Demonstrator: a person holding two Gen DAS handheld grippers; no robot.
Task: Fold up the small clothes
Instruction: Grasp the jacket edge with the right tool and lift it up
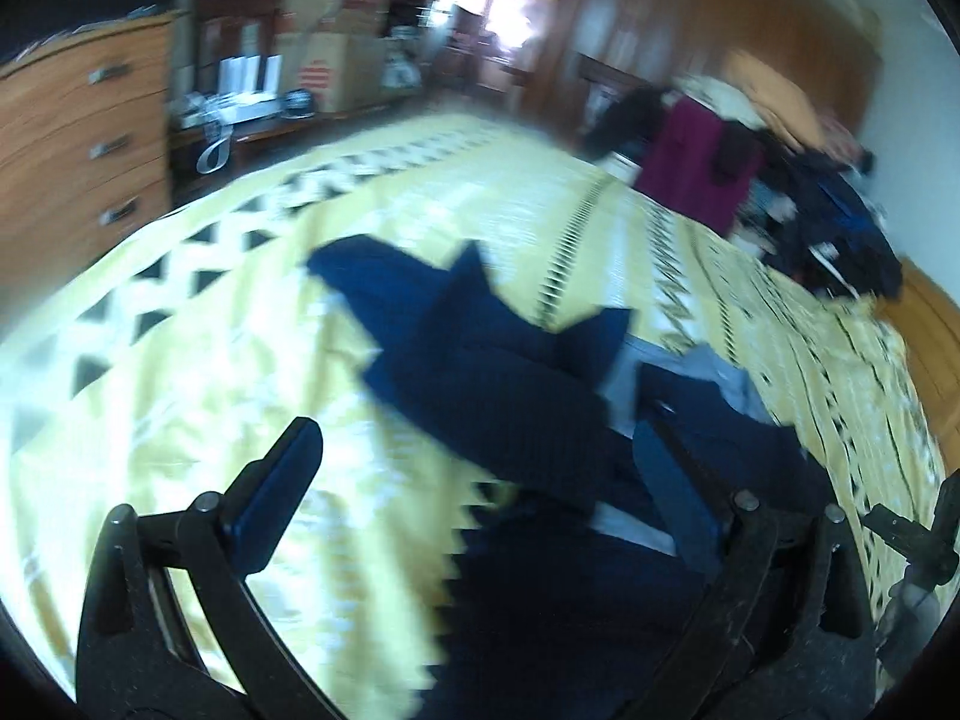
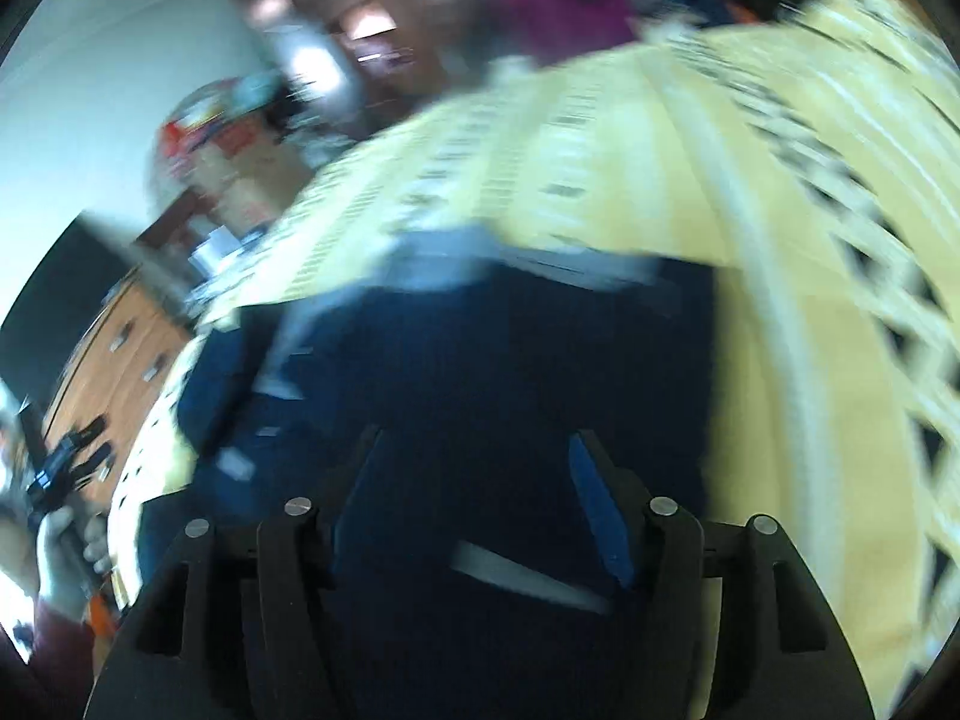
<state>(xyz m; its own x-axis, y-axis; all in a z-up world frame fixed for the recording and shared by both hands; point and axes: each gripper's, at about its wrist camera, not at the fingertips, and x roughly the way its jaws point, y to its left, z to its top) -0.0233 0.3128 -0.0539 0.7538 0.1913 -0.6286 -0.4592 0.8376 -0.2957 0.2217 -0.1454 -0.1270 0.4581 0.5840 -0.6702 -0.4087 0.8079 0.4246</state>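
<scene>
Your work surface is a bed covered in a pale yellow bedspread (image 1: 198, 360) with bands of black and white triangles, blurred in both wrist views. Beyond its far left edge you have a wooden chest of drawers (image 1: 78, 138) with metal handles, and stacked cardboard boxes (image 1: 336, 42) farther back. At the far right of the bed sits a heap of dark clothes (image 1: 828, 228) beside a magenta garment (image 1: 699, 168).

Your navy blue ribbed garment (image 1: 492, 372) lies crumpled on the bedspread, near the middle and running toward you, with a strip of light grey-blue cloth (image 1: 720, 372) showing at its right side.

Your left gripper (image 1: 474, 480) has its jaws spread wide: the left finger (image 1: 270, 498) hangs over bare bedspread, the right finger over the navy cloth, and neither pad presses on anything.

Your right gripper (image 2: 474, 498) sits low over the same navy garment, which fills the space in front of it. Its blue-padded jaws stand apart, and nothing is pinched between them. Whether the fingertips touch the cloth you cannot tell through the blur.
</scene>
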